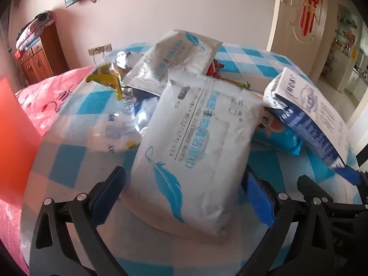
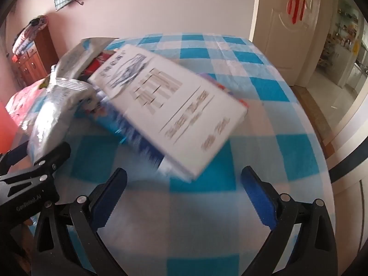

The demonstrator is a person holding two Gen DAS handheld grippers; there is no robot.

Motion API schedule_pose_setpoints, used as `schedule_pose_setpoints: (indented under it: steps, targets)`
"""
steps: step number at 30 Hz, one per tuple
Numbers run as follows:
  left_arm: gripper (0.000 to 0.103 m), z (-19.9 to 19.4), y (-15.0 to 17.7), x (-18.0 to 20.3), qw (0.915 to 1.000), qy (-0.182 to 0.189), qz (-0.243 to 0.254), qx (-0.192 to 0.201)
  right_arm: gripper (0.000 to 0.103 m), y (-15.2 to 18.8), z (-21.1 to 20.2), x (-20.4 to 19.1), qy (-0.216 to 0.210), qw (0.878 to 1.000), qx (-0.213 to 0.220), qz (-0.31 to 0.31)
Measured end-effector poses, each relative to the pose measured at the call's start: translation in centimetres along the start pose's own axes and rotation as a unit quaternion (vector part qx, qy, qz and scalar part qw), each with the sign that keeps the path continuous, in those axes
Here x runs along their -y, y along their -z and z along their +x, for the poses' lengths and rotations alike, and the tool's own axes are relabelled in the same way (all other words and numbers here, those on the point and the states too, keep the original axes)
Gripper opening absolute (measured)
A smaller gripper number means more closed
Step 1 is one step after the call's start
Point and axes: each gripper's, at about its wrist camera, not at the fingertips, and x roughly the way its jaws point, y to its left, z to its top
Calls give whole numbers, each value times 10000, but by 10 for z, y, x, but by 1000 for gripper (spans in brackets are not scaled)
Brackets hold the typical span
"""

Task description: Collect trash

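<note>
A pile of trash lies on a blue-and-white checked table (image 1: 96,105). A white wipes pack with a blue feather (image 1: 191,151) lies nearest, between the wide-open fingers of my left gripper (image 1: 184,193); the pads stand beside it, apart. Behind it lie a second wipes pack (image 1: 177,59), a yellow wrapper (image 1: 108,78) and a blue packet (image 1: 278,135). A white-and-blue box (image 2: 170,112) leans on the pile, also in the left wrist view (image 1: 315,112). My right gripper (image 2: 184,193) is open and empty, just short of the box's near corner.
A pink bedspread (image 1: 46,96) lies left of the table, with a wooden cabinet (image 1: 39,57) behind it. A white door (image 2: 287,27) with red decoration stands at the back right. The left gripper's body (image 2: 30,177) shows at the right wrist view's left edge.
</note>
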Motion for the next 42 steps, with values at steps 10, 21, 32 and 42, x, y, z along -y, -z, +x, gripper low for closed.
schedule_pose_setpoints:
  steps: [10, 21, 32, 42]
  targets:
    - [99, -58, 16, -28, 9988, -12, -43, 491, 98, 23, -50, -7, -242, 9988, 429, 57]
    - [99, -119, 19, -35, 9935, -135, 52, 1129, 98, 18, -119, -13, -503, 9895, 1355, 23]
    - [99, -164, 22, -45, 9860, -175, 63, 1659, 98, 19, -174, -24, -440, 9764, 2111, -120]
    - [99, -177, 24, -58, 9833, -236, -31, 1802, 98, 23, -199, -39, -443, 9703, 2355, -327]
